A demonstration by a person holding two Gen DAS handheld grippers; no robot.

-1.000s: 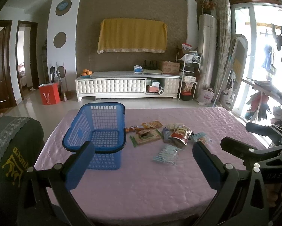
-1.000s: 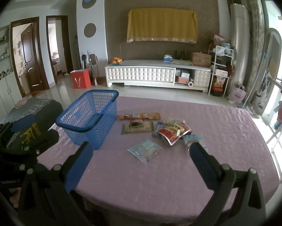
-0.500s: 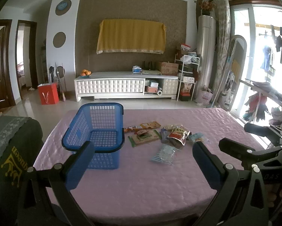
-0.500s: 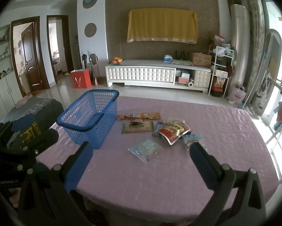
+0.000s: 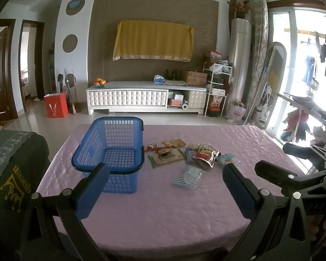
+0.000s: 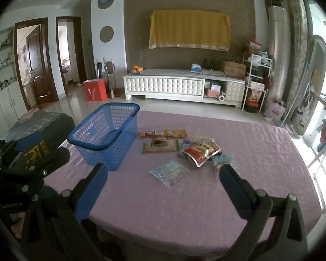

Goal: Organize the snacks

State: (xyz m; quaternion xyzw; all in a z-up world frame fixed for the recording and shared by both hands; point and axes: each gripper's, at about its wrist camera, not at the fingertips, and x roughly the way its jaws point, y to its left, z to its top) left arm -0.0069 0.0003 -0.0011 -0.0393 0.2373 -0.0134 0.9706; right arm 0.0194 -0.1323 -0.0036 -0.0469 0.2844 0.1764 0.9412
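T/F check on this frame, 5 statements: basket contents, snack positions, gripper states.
1. The blue basket is empty. True.
2. The left gripper holds a snack. False: its jaws are open and hold nothing.
3. The snacks lie on the pink tablecloth beside the basket. True.
4. The red pouch is the snack nearest the right gripper. False: the blue striped packet lies nearer.
5. The right gripper is shut. False: it is open, short of the snacks.
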